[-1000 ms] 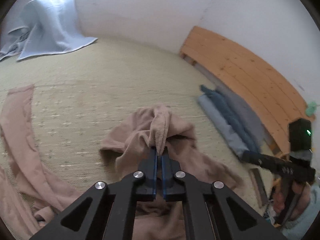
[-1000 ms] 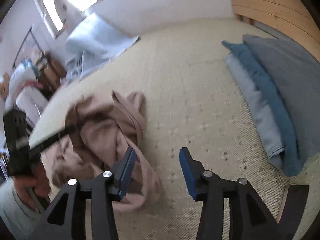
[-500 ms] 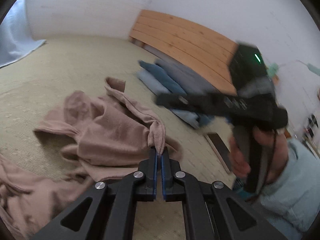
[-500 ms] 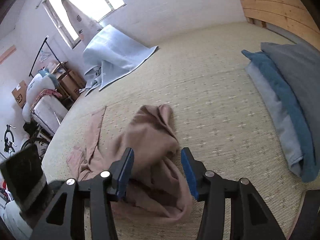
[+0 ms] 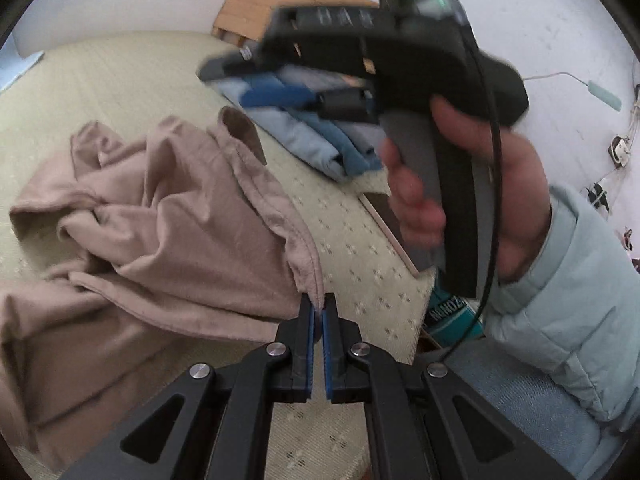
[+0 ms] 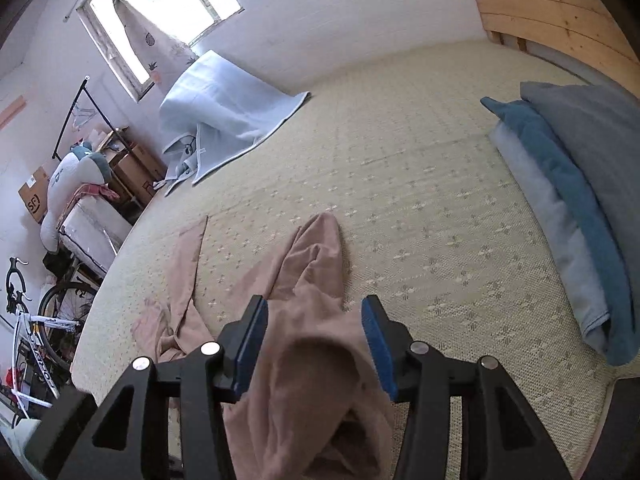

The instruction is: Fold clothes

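The left gripper is pinching the edge of the pink top, which lies crumpled on the bed beside the blue clothes, probably to pull it flat, while the right gripper waits open above it.

Garment: I see plain dusty pink-beige.
Mat: pale yellow-green weave, small white floral dots.
Folded stack: I count light blue, teal blue, grey.
Blanket: pale blue.
Headboard: light natural wood.
Gripper pads: blue on black.
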`<state>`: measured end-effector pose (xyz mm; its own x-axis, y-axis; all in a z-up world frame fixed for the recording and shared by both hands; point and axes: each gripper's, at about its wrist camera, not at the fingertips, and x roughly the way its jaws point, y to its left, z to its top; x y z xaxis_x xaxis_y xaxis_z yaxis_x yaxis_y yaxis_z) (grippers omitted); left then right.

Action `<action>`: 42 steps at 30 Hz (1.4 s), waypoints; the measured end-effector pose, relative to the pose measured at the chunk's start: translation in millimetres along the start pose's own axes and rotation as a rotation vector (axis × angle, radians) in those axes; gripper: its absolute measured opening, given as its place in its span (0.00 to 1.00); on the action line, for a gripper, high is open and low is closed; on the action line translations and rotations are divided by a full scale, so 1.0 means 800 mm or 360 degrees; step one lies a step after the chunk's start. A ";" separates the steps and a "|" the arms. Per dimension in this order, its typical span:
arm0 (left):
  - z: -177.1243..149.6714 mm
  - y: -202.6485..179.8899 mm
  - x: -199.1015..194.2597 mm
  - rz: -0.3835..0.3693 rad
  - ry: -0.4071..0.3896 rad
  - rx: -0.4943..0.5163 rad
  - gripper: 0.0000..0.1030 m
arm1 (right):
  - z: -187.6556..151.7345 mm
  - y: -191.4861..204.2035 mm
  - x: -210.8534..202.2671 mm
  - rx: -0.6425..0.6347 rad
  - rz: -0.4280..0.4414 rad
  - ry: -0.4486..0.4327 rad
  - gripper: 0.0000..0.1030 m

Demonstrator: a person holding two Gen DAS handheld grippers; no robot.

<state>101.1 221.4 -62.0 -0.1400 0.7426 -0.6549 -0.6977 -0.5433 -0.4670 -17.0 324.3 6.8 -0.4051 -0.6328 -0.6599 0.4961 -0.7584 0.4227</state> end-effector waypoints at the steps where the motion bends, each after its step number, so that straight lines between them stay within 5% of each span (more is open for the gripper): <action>1: -0.002 -0.001 0.002 0.0002 0.0018 0.0006 0.02 | 0.000 0.001 0.001 0.0000 0.0001 0.0000 0.51; 9: -0.015 0.006 -0.008 0.0009 0.0068 -0.0014 0.09 | 0.001 0.014 0.010 -0.0041 0.0011 0.0026 0.51; 16: -0.014 0.018 -0.056 0.0021 -0.0059 -0.0047 0.60 | 0.003 0.025 0.015 -0.0056 0.0041 0.0018 0.51; 21: -0.007 0.042 -0.100 0.0102 -0.0163 -0.0100 0.64 | 0.003 0.035 0.021 -0.0081 0.0055 0.0032 0.51; 27: -0.012 0.084 -0.151 0.0390 -0.0267 -0.0197 0.66 | 0.000 0.049 0.026 -0.0201 0.0104 0.0128 0.51; 32: -0.026 0.105 -0.177 0.0550 -0.0268 -0.0191 0.66 | -0.020 0.058 0.017 -0.0399 0.0083 0.0246 0.51; 42: -0.040 0.116 -0.173 0.0702 -0.0195 -0.0155 0.66 | -0.048 0.026 -0.010 -0.0435 -0.0038 0.0358 0.51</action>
<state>78.1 56.1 -33.6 -0.4945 0.4699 -0.7312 -0.4842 -0.8475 -0.2172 25.7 319.1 -3.0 -0.2548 -0.5418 -0.8010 0.6878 -0.6838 0.2438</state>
